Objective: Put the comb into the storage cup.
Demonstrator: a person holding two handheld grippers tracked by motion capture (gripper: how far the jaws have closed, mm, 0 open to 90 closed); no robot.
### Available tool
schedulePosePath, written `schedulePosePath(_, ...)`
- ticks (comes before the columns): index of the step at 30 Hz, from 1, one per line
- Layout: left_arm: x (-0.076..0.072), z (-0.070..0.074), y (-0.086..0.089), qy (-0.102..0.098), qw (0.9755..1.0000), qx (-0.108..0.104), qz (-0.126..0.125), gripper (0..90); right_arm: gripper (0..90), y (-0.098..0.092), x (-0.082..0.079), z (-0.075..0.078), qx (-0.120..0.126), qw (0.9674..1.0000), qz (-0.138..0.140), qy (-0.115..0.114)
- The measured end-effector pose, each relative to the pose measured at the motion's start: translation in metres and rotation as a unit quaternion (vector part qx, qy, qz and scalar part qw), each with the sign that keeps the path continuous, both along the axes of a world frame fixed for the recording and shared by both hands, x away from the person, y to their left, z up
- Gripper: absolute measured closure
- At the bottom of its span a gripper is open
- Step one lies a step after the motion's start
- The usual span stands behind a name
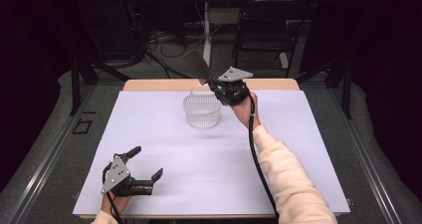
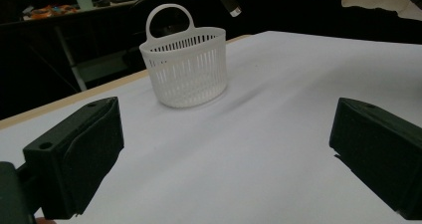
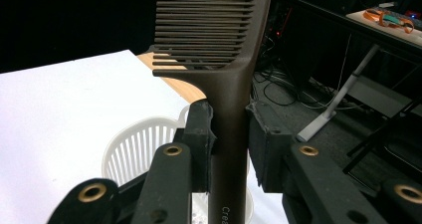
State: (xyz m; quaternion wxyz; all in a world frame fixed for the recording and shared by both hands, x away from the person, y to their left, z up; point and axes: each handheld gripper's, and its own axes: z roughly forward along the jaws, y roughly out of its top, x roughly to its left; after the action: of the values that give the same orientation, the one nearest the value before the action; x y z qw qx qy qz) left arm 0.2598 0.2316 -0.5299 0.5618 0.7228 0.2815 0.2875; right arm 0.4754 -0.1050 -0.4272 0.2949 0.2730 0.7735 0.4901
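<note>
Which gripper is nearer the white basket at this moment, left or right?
Right. The right gripper, shut on a dark comb, hangs just above the white basket at its far right rim. The left gripper rests open near the table's near left corner, well apart from it.

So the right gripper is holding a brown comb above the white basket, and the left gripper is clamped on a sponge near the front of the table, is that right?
Not quite. The left gripper holds no sponge: the left gripper view shows its jaws wide open over bare table. The rest stands: the right gripper holds the brown comb above the white basket.
</note>
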Motion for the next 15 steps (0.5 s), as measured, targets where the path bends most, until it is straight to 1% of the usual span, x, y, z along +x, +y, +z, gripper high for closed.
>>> schedulePosePath(15,-0.0003,0.0000,0.0006,0.000,1.0000,0.000,0.001,0.6,72.5,0.0084,0.0036,0.0003,0.002,1.0000,-0.002,-0.005)
